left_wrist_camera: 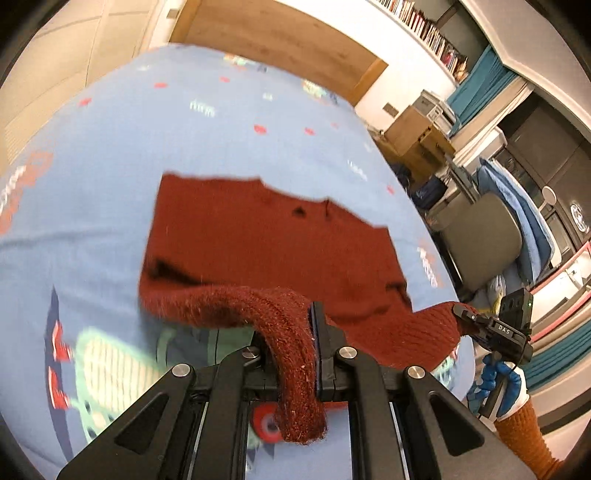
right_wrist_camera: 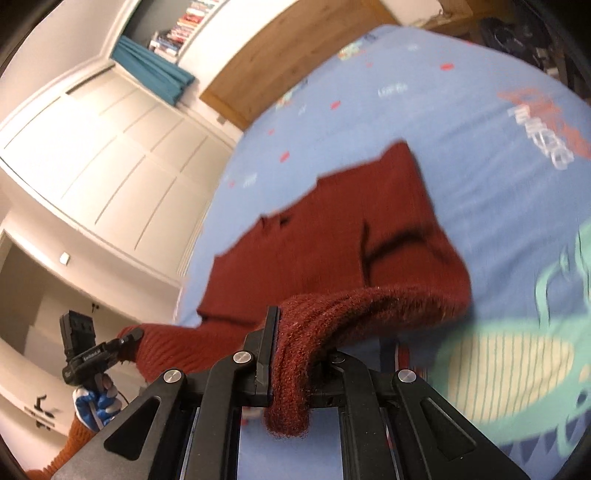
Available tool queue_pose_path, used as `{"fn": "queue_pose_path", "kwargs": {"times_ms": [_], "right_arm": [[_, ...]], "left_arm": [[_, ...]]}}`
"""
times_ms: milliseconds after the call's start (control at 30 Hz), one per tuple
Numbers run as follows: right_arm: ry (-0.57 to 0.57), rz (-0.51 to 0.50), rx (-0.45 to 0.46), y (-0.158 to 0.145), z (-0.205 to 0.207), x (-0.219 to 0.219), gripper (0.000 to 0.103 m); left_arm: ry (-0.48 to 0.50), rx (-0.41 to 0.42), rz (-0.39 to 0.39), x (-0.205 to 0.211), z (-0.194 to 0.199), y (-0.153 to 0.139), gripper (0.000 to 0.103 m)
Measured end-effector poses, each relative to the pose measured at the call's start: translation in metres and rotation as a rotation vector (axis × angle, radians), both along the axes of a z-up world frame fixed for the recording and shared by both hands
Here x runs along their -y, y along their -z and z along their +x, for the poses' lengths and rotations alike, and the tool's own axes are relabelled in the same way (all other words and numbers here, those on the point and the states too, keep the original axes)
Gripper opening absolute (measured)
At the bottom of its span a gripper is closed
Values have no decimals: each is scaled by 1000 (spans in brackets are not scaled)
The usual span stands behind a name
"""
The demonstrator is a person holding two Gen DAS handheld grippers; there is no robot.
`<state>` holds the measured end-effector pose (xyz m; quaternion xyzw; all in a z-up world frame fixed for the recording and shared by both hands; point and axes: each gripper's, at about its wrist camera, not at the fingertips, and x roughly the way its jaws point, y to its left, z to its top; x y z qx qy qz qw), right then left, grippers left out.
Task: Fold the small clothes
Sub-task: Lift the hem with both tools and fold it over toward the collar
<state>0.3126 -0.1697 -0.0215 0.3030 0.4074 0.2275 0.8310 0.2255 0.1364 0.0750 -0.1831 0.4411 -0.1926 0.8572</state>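
Observation:
A dark red knitted sweater (left_wrist_camera: 258,236) lies partly spread on a blue printed bedsheet (left_wrist_camera: 184,129), with its near edge lifted off the sheet. In the left wrist view my left gripper (left_wrist_camera: 307,319) is shut on one bunched corner of that edge, and the fabric drapes over its fingers. My right gripper (left_wrist_camera: 466,314) pinches the other corner at the right, held by a blue-gloved hand (left_wrist_camera: 495,380). In the right wrist view my right gripper (right_wrist_camera: 291,323) is shut on a thick roll of the sweater (right_wrist_camera: 332,240). My left gripper (right_wrist_camera: 129,338) grips the far corner at the left.
A wooden headboard (left_wrist_camera: 277,37) stands at the far end of the bed. To the bed's right are a grey chair (left_wrist_camera: 480,236), cardboard boxes (left_wrist_camera: 417,136) and a bookshelf (left_wrist_camera: 424,26). White wardrobe doors (right_wrist_camera: 92,147) and a teal curtain (right_wrist_camera: 155,70) show in the right wrist view.

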Motion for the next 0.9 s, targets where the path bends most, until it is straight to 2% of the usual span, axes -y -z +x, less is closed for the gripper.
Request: {"fn": "queue_pose_path", "kwargs": {"times_ms": [167, 300, 567, 800, 900], "right_arm": [[52, 6, 34, -17, 40, 10, 9], [68, -10, 25, -14, 72, 10, 9], [72, -55, -43, 20, 137, -4, 9], [78, -92, -114, 55, 175, -14, 12], [88, -94, -148, 72, 187, -16, 13]], "left_arm": [[-43, 15, 6, -11, 36, 2, 9], [-107, -12, -3, -20, 71, 21, 9], [-193, -104, 5, -45, 128, 68, 9], [-246, -201, 29, -57, 156, 109, 10], [-267, -232, 13, -63, 162, 123, 11]]}}
